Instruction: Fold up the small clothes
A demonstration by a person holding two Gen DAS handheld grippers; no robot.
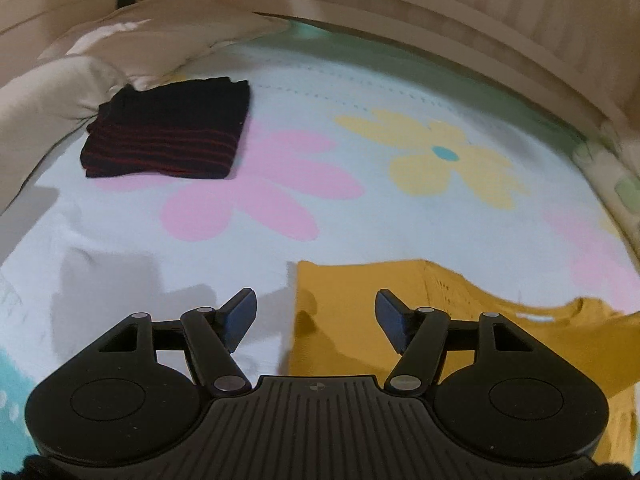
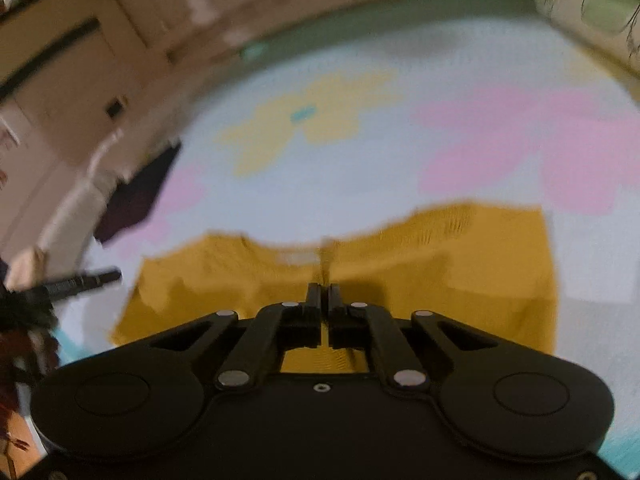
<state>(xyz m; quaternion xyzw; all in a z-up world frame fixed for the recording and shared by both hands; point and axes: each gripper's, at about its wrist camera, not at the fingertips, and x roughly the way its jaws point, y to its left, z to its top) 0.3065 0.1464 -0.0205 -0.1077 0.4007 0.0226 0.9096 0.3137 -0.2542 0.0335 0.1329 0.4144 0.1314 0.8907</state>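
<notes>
A mustard-yellow top (image 1: 360,312) lies on the flowered bedsheet (image 1: 304,128), its left edge just ahead of my left gripper (image 1: 316,316), which is open and empty above that edge. In the blurred right wrist view the yellow top (image 2: 460,264) spreads across the sheet, and my right gripper (image 2: 324,292) is shut with a thin ridge of the yellow fabric rising between its tips. A folded black garment with red stripes (image 1: 168,132) lies at the far left of the bed; it also shows in the right wrist view (image 2: 136,196).
A cream duvet (image 1: 80,64) is bunched at the far left beside the folded garment. A wooden bed frame (image 1: 440,28) runs along the far edge. A green-patterned pillow (image 2: 592,4) sits at the far right. The left gripper's tip (image 2: 80,280) shows at the left.
</notes>
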